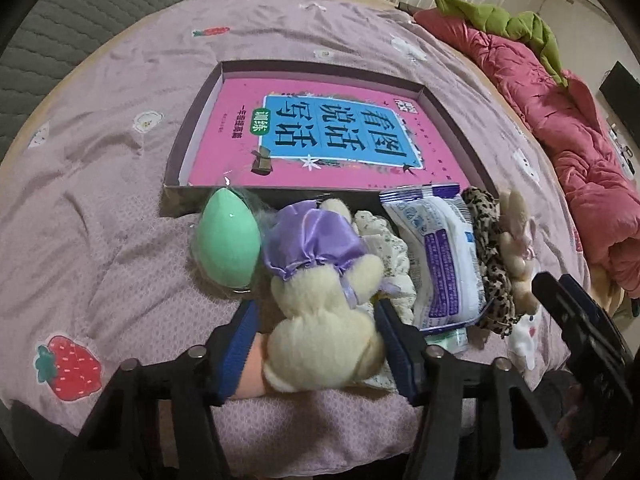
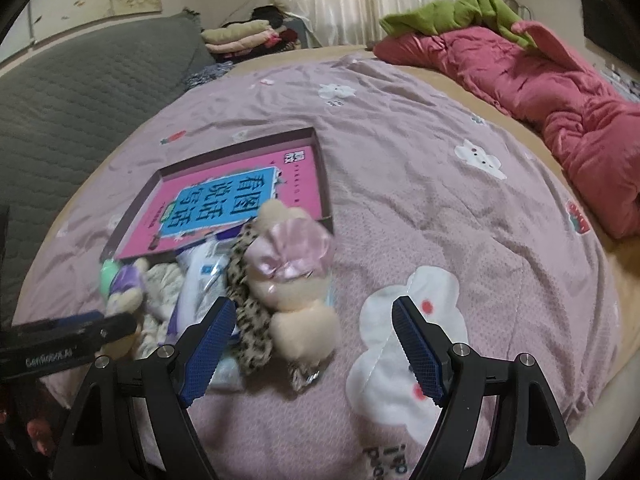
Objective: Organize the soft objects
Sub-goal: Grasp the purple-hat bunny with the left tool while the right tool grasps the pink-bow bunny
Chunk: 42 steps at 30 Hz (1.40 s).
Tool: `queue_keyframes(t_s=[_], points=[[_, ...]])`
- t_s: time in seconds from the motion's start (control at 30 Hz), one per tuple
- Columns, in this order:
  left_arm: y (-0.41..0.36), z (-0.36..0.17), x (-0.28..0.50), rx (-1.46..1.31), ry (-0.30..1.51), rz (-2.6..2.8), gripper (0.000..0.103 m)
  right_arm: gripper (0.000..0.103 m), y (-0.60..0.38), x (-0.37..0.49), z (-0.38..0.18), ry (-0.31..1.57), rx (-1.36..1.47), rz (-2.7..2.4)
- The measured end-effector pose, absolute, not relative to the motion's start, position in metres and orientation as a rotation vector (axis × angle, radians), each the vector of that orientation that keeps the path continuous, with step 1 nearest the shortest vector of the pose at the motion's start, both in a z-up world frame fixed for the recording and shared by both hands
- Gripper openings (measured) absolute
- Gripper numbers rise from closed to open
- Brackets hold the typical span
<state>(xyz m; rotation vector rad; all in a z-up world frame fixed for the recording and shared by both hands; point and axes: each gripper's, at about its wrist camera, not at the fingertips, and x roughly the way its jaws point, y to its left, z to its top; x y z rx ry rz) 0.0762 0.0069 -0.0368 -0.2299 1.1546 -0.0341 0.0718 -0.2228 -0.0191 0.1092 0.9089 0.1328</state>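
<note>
The left gripper [image 1: 316, 344] has its blue-padded fingers [image 1: 240, 344] closed in on either side of a cream plush bunny in a shiny purple satin dress [image 1: 320, 300], the pads pressing its lower body against the pink patterned quilt [image 1: 100, 200]. The right gripper [image 2: 314, 344] is spread wide with nothing between its fingers, hovering over the quilt beside a peach plush bunny with a pink satin bow [image 2: 296, 280], which lies nearer its left pad. Taking the shallow dark cardboard box lid [image 1: 180, 136] with the pink and blue printed book [image 1: 332, 132] inside as the landmark, all the soft items sit in a row just in front of its near wall: a mint-green egg-shaped sponge [image 1: 228, 240] at the left end, touching the near wall, then the purple-dressed bunny, a cream floral fabric scrunchie [image 1: 388, 248] partly under it, a white and blue plastic tissue packet [image 1: 440, 260], a leopard-print scrunchie [image 1: 492, 264], and the peach bunny at the right end. Well beyond the lid's right side a crumpled red quilted blanket [image 1: 560, 120] lies heaped with a green cloth [image 1: 500, 20] on top.
</note>
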Motion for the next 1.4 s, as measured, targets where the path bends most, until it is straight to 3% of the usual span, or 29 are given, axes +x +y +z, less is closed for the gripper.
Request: queue_keyframes(t_s=[0.37, 0.57, 0.7, 1.4], points=[[0.006, -0.044, 0.09, -0.263, 1.188, -0.071, 0.05, 0.08, -0.231, 0.105, -0.049, 0.974, 0.178, 0.223], [0.007, -0.049, 0.094, -0.275, 1.203, -0.067, 0.047, 0.054, -0.222, 0.115, -0.052, 0.982, 0.193, 0.303], [0.009, -0.05, 0.095, -0.288, 1.208, -0.07, 0.045, 0.047, -0.219, 0.114, -0.048, 0.961, 0.19, 0.32], [0.034, -0.001, 0.086, -0.394, 1.076, -0.122, 0.042, 0.045, -0.235, 0.099, -0.008, 0.857, 0.225, 0.289]])
